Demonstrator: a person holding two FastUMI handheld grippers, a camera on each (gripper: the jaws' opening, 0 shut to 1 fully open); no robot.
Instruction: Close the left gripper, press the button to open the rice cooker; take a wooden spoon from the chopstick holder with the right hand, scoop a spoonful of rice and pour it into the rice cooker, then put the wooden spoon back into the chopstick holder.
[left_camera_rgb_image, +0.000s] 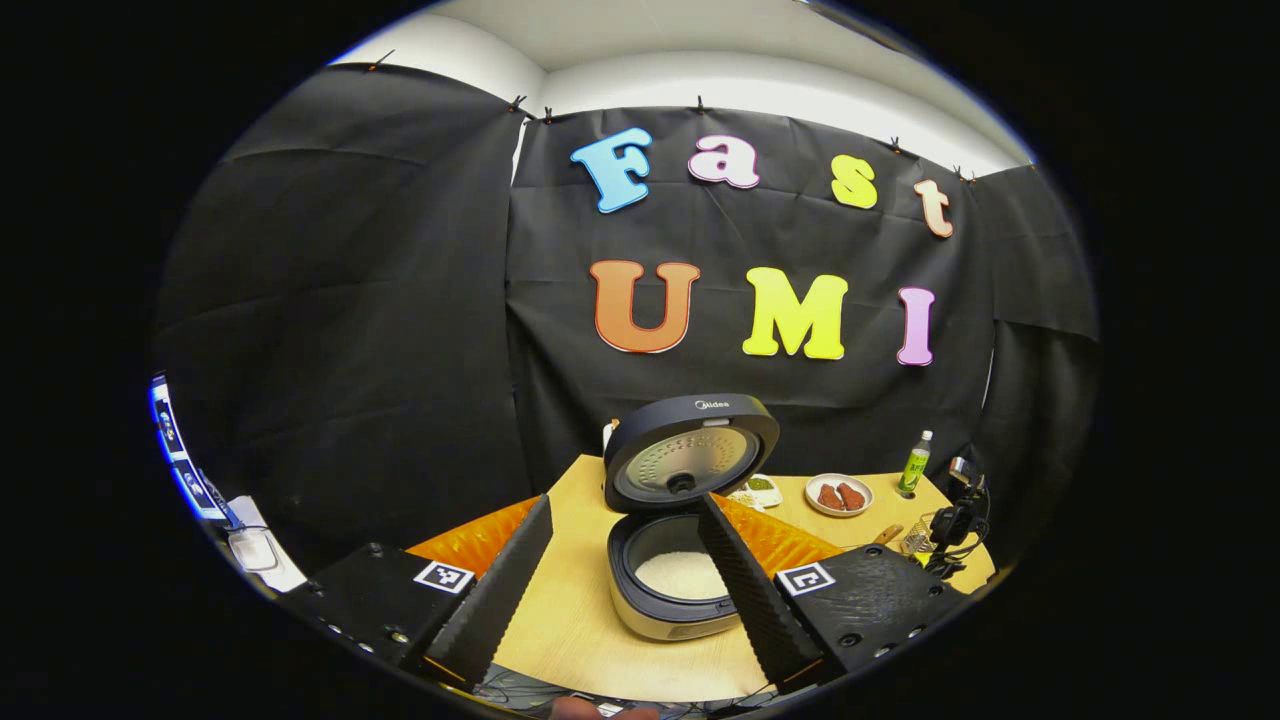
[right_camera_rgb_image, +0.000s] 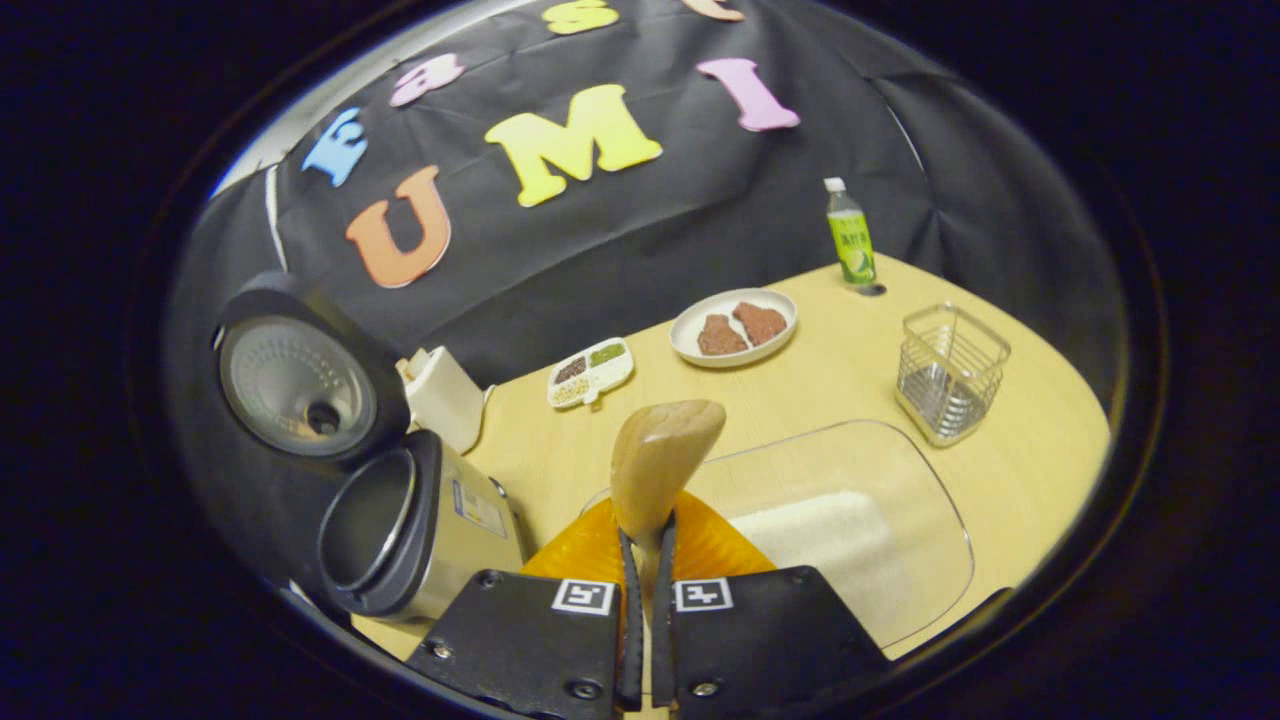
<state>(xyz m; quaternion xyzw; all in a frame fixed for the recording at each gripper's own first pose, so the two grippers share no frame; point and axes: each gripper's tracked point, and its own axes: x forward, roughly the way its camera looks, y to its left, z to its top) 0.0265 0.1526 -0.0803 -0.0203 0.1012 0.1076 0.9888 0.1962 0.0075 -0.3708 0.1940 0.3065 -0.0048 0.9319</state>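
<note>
I'm pinching the spoon in the right gripper, bowl up, for returning to the holder; left gripper jaws hanging spread before the open cooker.

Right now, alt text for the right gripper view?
The right gripper holds a wooden spoon upright over a clear tray of rice. The rice cooker stands open at left; a wire chopstick holder sits at right.

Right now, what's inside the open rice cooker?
White rice lies on the bottom of the silver rice cooker with its black lid raised; the right hand-held gripper's finger covers the pot's right side.
</note>
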